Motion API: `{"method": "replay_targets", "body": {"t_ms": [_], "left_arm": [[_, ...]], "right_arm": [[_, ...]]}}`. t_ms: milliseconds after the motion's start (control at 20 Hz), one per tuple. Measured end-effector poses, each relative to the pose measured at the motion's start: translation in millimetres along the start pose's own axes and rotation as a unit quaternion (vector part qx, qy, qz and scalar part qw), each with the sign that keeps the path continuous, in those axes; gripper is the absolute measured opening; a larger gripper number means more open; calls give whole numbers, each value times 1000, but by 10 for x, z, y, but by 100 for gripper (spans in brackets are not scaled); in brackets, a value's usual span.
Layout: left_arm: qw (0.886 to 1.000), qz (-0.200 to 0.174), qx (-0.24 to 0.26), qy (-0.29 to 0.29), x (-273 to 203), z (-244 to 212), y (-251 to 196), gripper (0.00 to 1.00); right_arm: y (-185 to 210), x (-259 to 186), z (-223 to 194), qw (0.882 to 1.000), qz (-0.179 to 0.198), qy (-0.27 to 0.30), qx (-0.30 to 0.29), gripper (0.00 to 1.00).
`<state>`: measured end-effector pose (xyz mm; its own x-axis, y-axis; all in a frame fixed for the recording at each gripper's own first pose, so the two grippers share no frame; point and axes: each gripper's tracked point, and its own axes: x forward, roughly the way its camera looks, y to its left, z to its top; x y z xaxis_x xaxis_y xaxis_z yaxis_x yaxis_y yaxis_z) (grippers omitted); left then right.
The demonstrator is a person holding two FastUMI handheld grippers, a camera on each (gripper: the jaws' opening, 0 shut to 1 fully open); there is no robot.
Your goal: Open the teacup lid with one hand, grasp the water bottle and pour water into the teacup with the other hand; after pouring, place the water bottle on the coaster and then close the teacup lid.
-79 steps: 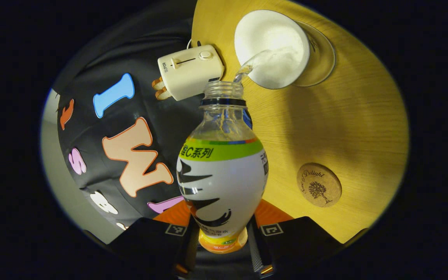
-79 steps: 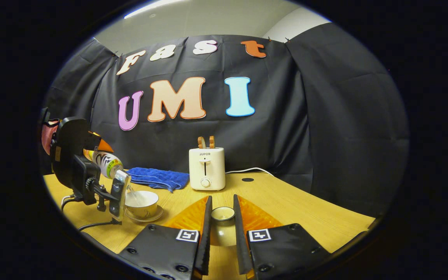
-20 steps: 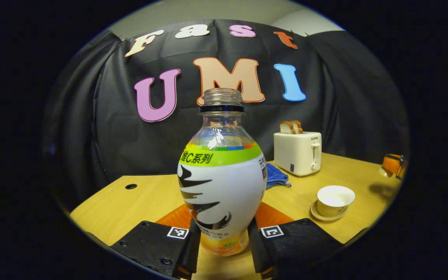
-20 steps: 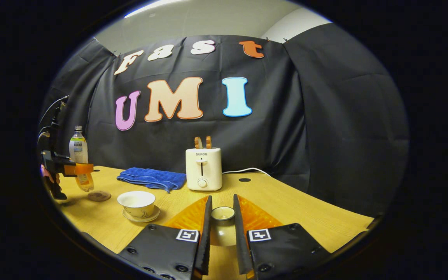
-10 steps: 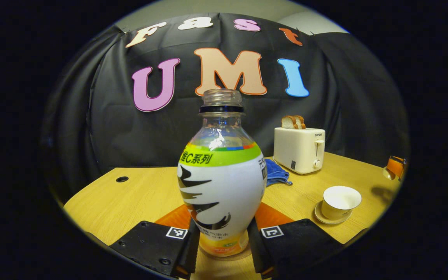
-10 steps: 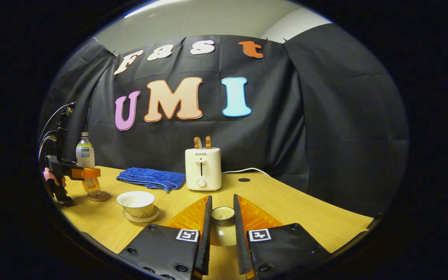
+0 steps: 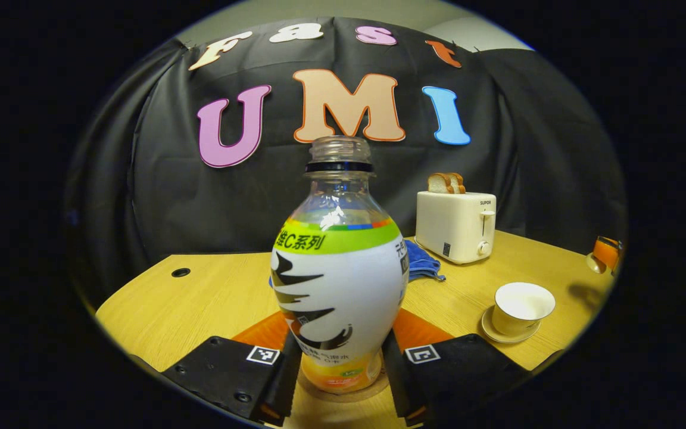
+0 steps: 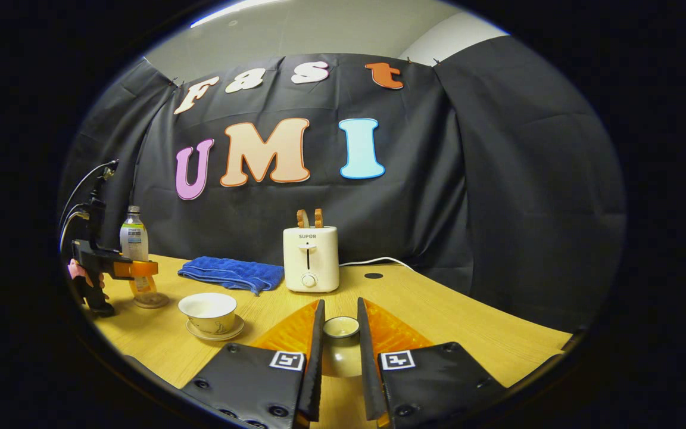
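Observation:
The uncapped water bottle (image 7: pixel 340 280) stands upright on the round cork coaster (image 7: pixel 373 388), with my left gripper (image 7: pixel 341 369) shut on its lower body. In the right gripper view the same bottle (image 8: pixel 133 238) and coaster (image 8: pixel 153 301) sit at the far left, held by the left gripper (image 8: pixel 131 269). The open white teacup (image 7: pixel 523 305) on its saucer (image 7: pixel 495 333) stands to the bottle's right; the teacup (image 8: pixel 207 311) holds water. My right gripper (image 8: pixel 341 351) is shut on the teacup lid (image 8: pixel 341 329), held above the wooden table (image 8: pixel 450 316).
A white toaster (image 8: pixel 310 259) with two bread slices stands at the back, a folded blue cloth (image 8: pixel 230 274) to its left. The toaster (image 7: pixel 456 226) and cloth (image 7: pixel 423 265) lie behind the bottle. A person's hand (image 8: pixel 78 271) holds the left gripper.
The bottle went from pouring into the teacup to upright, then came down onto the coaster. The left fingers have spread slightly in the last half second. The right gripper has stayed still with the lid.

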<state>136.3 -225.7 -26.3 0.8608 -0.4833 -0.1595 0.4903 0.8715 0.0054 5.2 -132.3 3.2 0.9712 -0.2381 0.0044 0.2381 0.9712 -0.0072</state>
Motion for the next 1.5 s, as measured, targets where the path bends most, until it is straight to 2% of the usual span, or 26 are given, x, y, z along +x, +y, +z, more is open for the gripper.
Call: {"method": "replay_targets", "body": {"t_ms": [400, 450, 550, 750, 1100, 1400, 1500], "left_arm": [[1000, -9, -4, -7, -35, 44, -21, 72], [1000, -9, -5, -8, -40, 41, -24, 83], [1000, -8, -7, -8, -50, 31, -17, 94], [1000, -6, -14, 0, -92, -55, 4, 96], [1000, -6, -6, -19, -206, -46, -28, 96], [997, 9, -5, -83, -491, 131, 4, 96], [996, 9, -8, -85, -603, 112, 13, 95]], "right_arm": [[-4, 0, -3, 1000, 0, 0, 0, 32], [-5, 5, -3, 1000, 0, 0, 0, 32], [-11, 0, -1, 1000, -1, 0, 0, 32], [-10, -2, -1, 1000, -1, 0, 0, 32], [-6, 4, 7, 1000, -1, -1, 0, 32], [14, 5, 6, 1000, 2, -1, 1, 31], [87, 21, 0, 1000, 9, -1, 1, 31]]}}
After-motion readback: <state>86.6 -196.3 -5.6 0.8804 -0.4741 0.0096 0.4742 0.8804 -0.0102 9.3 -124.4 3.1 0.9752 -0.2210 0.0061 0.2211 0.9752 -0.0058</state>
